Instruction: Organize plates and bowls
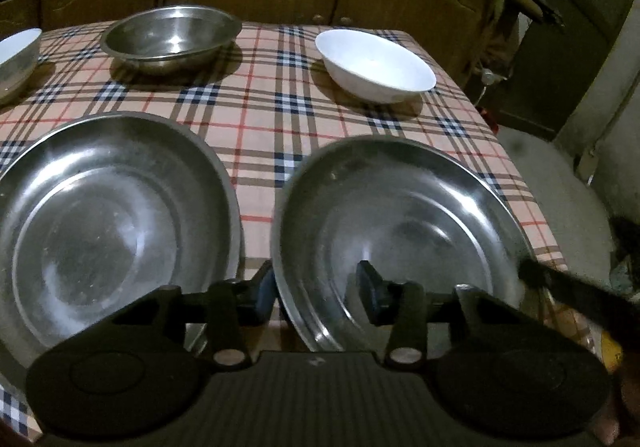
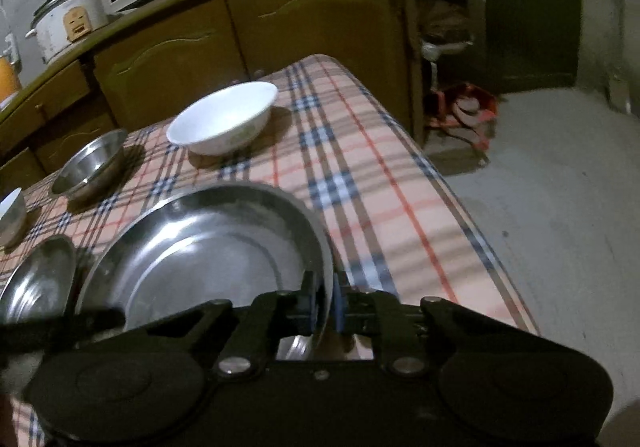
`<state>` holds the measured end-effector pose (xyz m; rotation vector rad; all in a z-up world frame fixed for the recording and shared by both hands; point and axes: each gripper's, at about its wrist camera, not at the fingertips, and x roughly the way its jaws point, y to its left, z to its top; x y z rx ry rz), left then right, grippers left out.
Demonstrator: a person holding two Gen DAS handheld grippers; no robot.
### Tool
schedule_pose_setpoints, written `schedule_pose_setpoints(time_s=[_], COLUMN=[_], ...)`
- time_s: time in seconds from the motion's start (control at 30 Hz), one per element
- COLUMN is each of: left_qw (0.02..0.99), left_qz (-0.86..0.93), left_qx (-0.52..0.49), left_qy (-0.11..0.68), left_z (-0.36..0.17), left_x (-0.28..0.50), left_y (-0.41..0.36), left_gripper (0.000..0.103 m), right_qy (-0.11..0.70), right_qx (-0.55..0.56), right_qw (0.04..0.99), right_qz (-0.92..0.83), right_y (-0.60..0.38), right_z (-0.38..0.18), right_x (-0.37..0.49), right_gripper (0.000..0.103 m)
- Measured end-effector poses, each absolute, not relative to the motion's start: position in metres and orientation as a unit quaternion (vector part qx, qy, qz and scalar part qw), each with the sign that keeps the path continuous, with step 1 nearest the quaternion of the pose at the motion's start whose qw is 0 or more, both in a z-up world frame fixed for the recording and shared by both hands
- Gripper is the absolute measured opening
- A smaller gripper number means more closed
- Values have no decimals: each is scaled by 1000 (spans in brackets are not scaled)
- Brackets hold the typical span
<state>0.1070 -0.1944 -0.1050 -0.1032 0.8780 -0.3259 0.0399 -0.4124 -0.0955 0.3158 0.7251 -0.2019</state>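
My right gripper pinches the right plate's near-right rim while my half-open left gripper straddles its left rim, gripping nothing.

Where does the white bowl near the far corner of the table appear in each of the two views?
Left wrist view: the white bowl is at upper right, beyond the steel plate.
Right wrist view: the white bowl is at upper left of centre, beyond the same plate.
Shared landmark: the steel bowl, to the white bowl's left in both.
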Motion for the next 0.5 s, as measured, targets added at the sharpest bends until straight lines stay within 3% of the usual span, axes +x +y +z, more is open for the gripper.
schedule_pose_setpoints(time_s=[0.23, 0.5], left_qw=[894, 895], left_qz=[-164, -175], left_qx=[-16, 5], left_qy=[417, 410], left_z=[-108, -110], left_x=[106, 104], left_y=[-197, -197], left_gripper=[16, 18], right_qy=[352, 354], right_qx=[171, 169], right_qw=[909, 911], right_qz=[-145, -127], right_y=[-395, -400], right_z=[-94, -99], right_x=[-13, 1], right_gripper=[16, 32])
